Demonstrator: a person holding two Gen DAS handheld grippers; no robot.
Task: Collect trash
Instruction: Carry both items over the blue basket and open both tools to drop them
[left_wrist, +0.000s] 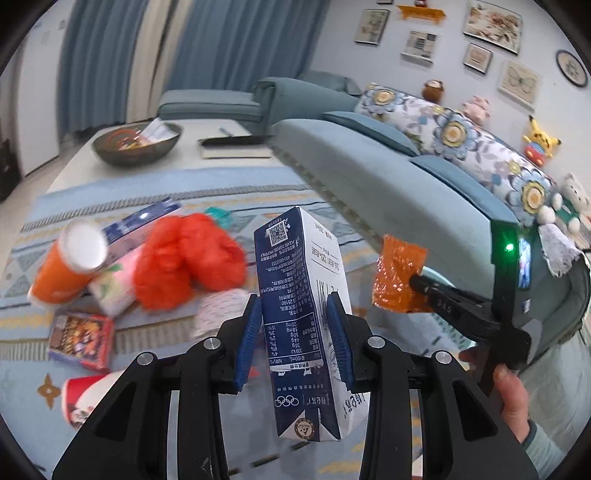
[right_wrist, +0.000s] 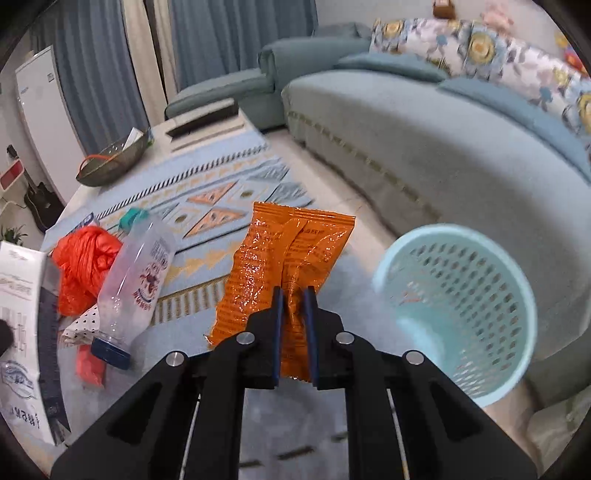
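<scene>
Left gripper (left_wrist: 295, 328) fingers clamped on blue-white milk carton (left_wrist: 303, 325), lifted above rug (left_wrist: 207, 206). Right gripper (right_wrist: 295, 321) fingers pinched on orange wrapper (right_wrist: 284, 258), near light-blue mesh basket (right_wrist: 461, 310). Remaining litter on rug: red plastic bag (left_wrist: 184, 266), clear bottle (right_wrist: 136, 273).

There is one milk carton (left_wrist: 303, 317) and one orange snack packet (right_wrist: 284, 273). On the rug (right_wrist: 207, 206) lie one red plastic bag (right_wrist: 83, 266), one clear bottle (right_wrist: 135, 284), one orange cup (left_wrist: 68, 269), one red paper cup (left_wrist: 83, 398) and one small red box (left_wrist: 81, 338). One light blue basket (right_wrist: 458, 314) stands by the rug. There are two hand-held grippers, the left hand-held gripper (left_wrist: 297, 332) and the right hand-held gripper (right_wrist: 295, 317). One bowl (left_wrist: 138, 142) sits on the tabletop (left_wrist: 207, 166).
</scene>
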